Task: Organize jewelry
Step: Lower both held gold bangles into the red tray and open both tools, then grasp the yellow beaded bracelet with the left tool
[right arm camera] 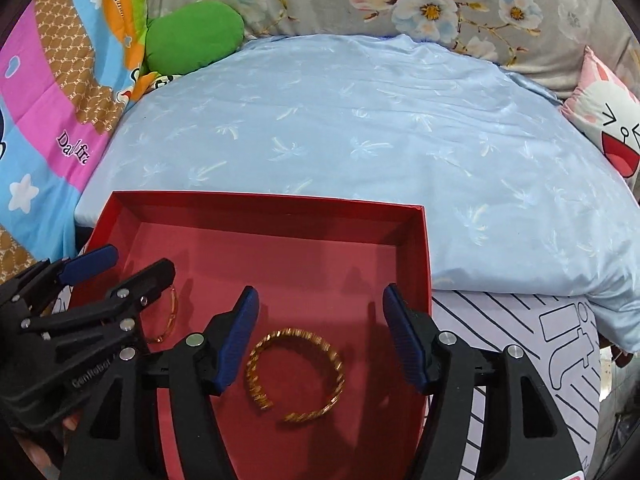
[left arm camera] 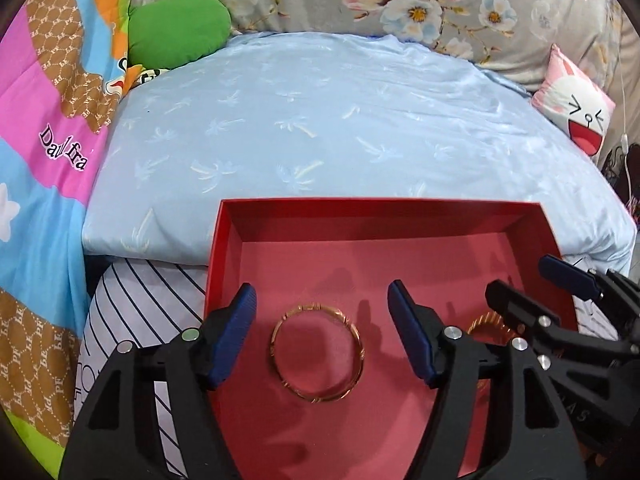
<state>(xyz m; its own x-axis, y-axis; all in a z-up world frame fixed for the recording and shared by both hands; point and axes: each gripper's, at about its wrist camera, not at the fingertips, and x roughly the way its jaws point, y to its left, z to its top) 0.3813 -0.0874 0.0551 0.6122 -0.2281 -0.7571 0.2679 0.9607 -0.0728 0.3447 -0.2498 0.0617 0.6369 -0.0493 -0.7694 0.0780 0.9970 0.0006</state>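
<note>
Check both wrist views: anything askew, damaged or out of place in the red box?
Nothing stands out. The closed gold bangle and the twisted open cuff both lie flat on the floor of the red box, apart from each other. The left gripper and right gripper stand open over them, pads clear.

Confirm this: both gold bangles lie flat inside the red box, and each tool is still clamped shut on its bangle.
Not clamped. Each wrist view shows its tool's pads standing apart from the metal: the left tool straddles the closed bangle, the right tool the open twisted bangle. Both do lie flat inside the red box.
</note>
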